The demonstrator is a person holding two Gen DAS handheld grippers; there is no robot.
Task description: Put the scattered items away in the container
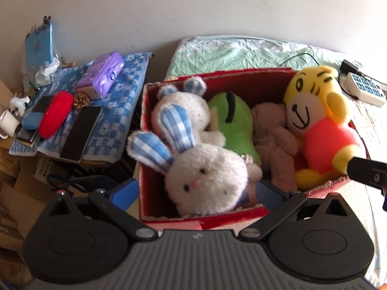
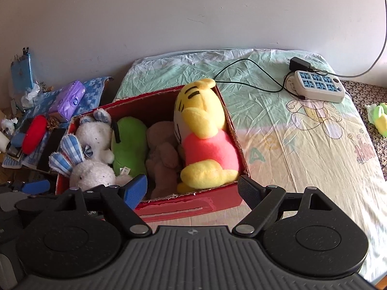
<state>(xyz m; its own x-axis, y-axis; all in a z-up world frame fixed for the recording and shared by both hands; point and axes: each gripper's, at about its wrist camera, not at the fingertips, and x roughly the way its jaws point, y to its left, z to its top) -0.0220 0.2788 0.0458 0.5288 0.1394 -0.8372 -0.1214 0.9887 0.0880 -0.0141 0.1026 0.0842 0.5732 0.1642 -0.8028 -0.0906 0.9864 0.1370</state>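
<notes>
A red cardboard box (image 1: 145, 111) (image 2: 217, 200) stands on the bed and holds several plush toys. At its left lies a white bunny (image 1: 205, 176) (image 2: 94, 171) with blue checked ears. Beside it are a green plush (image 1: 237, 125) (image 2: 129, 140), a brown plush (image 1: 273, 133) (image 2: 162, 154) and a yellow tiger in a pink shirt (image 1: 312, 111) (image 2: 205, 145). My left gripper (image 1: 196, 192) is open over the box's near left corner, with the bunny's head between its spread fingers. My right gripper (image 2: 192, 189) is open at the box's near edge, below the tiger.
Left of the bed, a low surface with a blue checked cloth carries a purple tissue pack (image 1: 101, 75), a red pouch (image 1: 55, 113), a phone (image 1: 81, 133) and a mug (image 1: 8, 122). A power strip (image 2: 319, 87) with cables lies on the sheet (image 2: 302, 145). A green-yellow item (image 2: 379, 118) sits far right.
</notes>
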